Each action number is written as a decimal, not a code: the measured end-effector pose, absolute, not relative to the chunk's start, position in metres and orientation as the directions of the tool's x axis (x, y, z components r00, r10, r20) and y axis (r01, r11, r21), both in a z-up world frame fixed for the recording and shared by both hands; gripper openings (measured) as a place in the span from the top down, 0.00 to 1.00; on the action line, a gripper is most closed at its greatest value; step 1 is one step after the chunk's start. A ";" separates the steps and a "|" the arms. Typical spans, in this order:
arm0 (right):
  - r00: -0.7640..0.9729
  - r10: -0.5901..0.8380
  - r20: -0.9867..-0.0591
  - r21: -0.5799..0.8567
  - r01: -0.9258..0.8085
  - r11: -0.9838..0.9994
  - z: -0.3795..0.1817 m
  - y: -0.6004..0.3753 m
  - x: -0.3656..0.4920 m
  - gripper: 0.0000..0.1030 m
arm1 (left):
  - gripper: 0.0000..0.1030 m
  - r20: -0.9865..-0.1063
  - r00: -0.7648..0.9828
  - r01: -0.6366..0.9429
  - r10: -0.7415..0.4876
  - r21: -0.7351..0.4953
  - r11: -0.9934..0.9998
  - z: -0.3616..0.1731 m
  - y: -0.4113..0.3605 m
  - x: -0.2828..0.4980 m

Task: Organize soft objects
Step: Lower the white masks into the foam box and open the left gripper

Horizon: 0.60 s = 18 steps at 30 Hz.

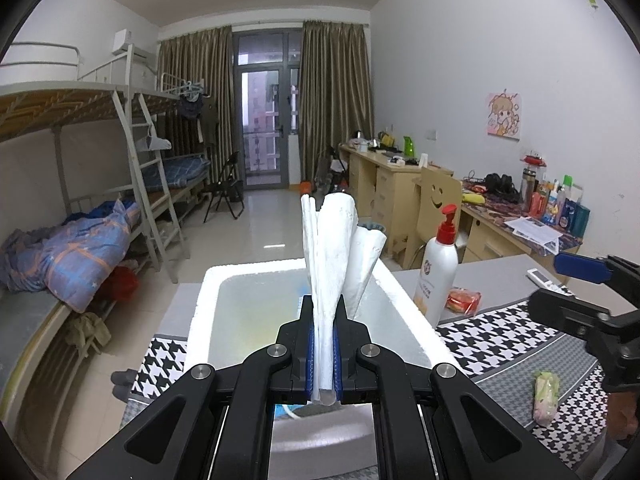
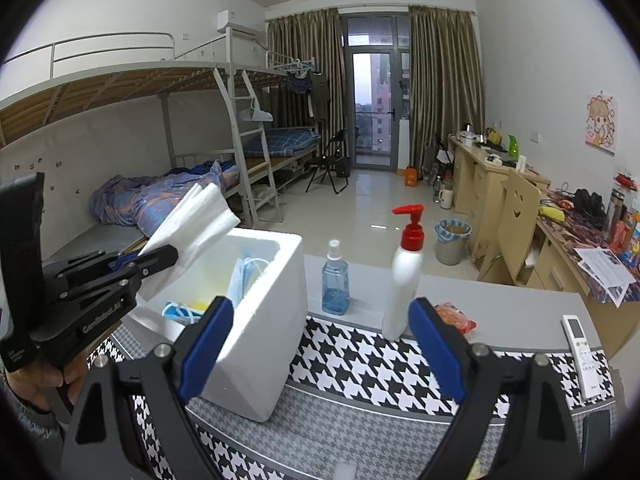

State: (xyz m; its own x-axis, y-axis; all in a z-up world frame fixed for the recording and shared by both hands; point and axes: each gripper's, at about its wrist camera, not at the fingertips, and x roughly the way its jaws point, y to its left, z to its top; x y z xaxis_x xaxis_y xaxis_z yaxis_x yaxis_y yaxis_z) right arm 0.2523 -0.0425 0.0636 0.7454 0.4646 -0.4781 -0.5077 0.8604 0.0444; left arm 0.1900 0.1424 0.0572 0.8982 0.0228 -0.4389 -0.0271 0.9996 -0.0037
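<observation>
Left gripper (image 1: 325,354) is clamped on a white folded cloth (image 1: 332,252), blue pads pinching its lower end; the cloth fans up and out of the jaws, held over the white foam box (image 1: 208,292). Right gripper (image 2: 320,356) is spread wide, nothing between its pads, hovering above the houndstooth mat (image 2: 360,360) with the box's near corner just ahead of its left finger. Inside the box: blue face masks (image 2: 240,276). Beside the box on the grey table (image 2: 520,312): blue spray bottle (image 2: 335,280), white pump bottle (image 2: 402,280) with red top, red packet (image 2: 460,316) behind it, remote (image 2: 582,352) at the right edge. A small wrapped pack (image 1: 546,398) lies on the mat.
</observation>
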 end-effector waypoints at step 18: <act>0.752 0.460 -0.471 0.058 -0.494 0.867 0.064 -0.058 0.253 0.11 | 0.05 -0.386 0.920 -0.084 0.068 -0.023 0.996 0.065 0.145 0.179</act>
State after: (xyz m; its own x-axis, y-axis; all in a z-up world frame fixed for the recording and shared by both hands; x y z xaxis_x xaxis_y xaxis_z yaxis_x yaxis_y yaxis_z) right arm 0.2534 -0.0575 0.0642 0.7523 0.4603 -0.4714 -0.4942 0.8674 0.0581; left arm 0.1787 0.1455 0.0652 0.9198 0.0682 -0.3863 -0.0838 0.9962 -0.0235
